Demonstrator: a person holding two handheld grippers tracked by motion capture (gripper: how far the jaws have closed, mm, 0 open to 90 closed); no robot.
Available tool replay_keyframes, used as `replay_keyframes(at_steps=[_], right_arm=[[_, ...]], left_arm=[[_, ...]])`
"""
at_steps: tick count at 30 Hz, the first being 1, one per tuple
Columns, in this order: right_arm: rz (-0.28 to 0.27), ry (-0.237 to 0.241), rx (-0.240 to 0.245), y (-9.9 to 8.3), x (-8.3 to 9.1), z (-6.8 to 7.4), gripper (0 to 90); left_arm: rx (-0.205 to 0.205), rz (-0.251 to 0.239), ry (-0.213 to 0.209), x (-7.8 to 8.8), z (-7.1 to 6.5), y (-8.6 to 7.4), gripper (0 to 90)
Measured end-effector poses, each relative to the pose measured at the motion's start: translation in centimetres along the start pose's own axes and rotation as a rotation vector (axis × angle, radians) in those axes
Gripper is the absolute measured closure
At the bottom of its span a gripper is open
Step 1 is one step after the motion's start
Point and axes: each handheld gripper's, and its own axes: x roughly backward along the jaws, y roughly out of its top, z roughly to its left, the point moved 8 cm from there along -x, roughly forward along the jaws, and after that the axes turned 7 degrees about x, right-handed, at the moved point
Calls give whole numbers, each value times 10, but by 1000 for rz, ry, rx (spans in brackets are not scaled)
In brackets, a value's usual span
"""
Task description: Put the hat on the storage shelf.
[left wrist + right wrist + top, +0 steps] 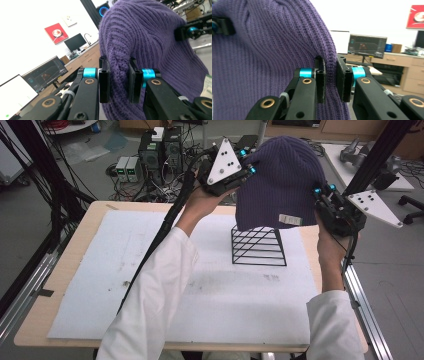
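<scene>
So the purple beanie (280,182) is up in the air over the wire rack (258,246), its hem draped over the rack's top. Left gripper (248,162) pinches a fold on the hat's left side, fingers (104,82) nearly closed on the knit. Right gripper (324,190) does the same on the right edge, fingers (321,85) clamped on the rib. Rack sits straight below, so it looks like a pull down. Can't see inside the hat or how far the rack goes in. White mat (100,270) covers the surface.
</scene>
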Motion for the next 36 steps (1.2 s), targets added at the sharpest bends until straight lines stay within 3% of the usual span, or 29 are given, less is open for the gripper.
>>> replay_keyframes(at_steps=[10,11,14,18,27,36], right_arm=[[29,-59,19,-10,-17,-8,821],[36,-69,19,-12,-19,-9,822],[73,-92,23,-21,-23,-15,822],[92,-113,11,-30,-23,-19,822],[140,-118,0,-49,-21,-16,822],[206,-99,-2,-81,-17,-7,822]], left_arm=[[-17,17,42,-18,7,-11,753],[-1,18,39,-22,4,-14,753],[-20,44,42,-28,-1,-21,753],[-17,53,46,-31,-9,-29,752],[1,67,18,-29,-18,-41,750],[32,99,-11,-27,-30,-69,745]])
